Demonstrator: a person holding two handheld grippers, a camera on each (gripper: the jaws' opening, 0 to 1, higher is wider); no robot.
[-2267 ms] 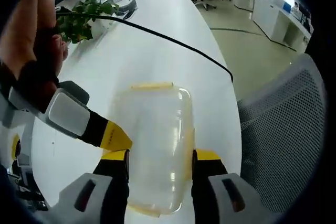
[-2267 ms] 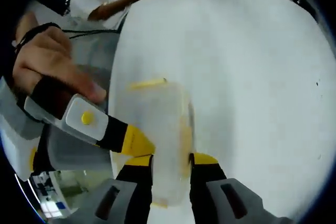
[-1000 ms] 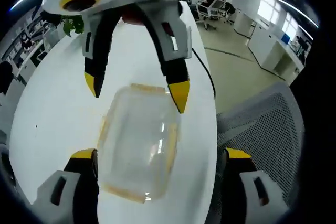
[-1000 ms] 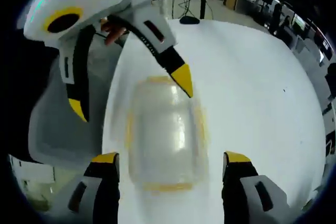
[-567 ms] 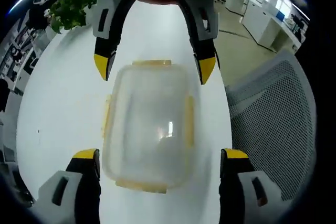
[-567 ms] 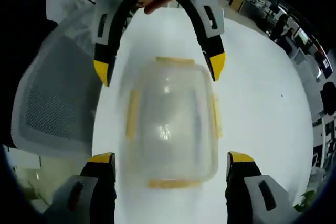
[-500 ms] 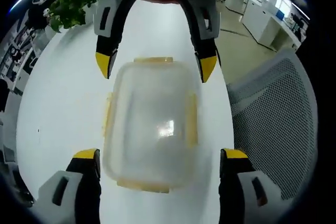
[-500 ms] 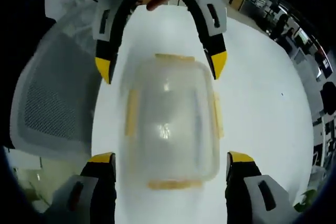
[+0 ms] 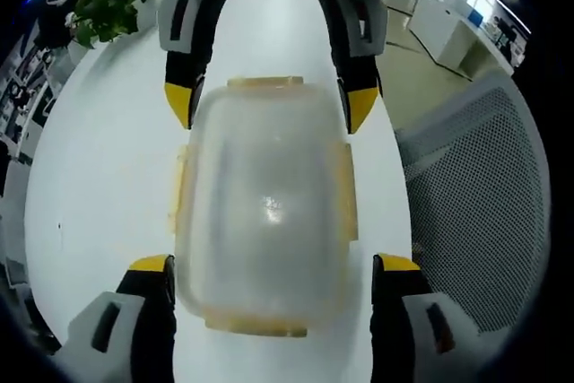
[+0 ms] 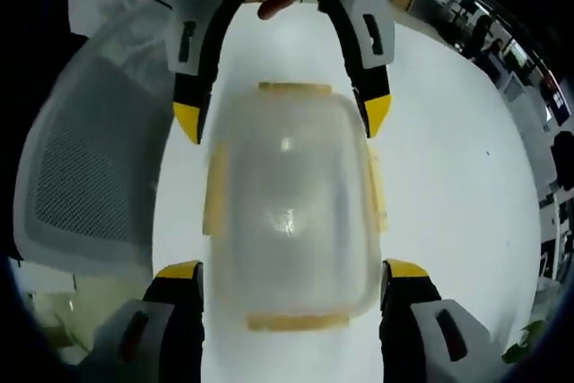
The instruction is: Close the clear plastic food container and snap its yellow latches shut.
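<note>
White tabletop (image 9: 99, 177) carries the clear plastic food container (image 9: 265, 204), which sits flat with its lid already on, between the two grippers that face each other over it. Yellow latches run along its four sides: in the left gripper view one lies on the far short edge (image 9: 265, 83), one on the near short edge (image 9: 256, 325), and one on each long side, the right-hand one (image 9: 345, 190) seeming to flare slightly outward, so it is probably not yet snapped; whether any latch is locked cannot be told for sure. The left gripper (image 9: 269, 266) has its jaws spread wide, standing on either side of the box's near end without touching it. The right gripper (image 10: 291, 271) is likewise spread wide at the opposite end, and in each view the other gripper's yellow tips flank the far corners. Beyond the container, a mesh office chair (image 9: 475, 195) stands just beside the table edge, and a potted plant (image 9: 112, 2) sits at the far left. The risk from here is pressing a latch from one end only: the light box could slide or tip on the smooth top, or a jaw tip could slip off the latch and leave it half caught.
</note>
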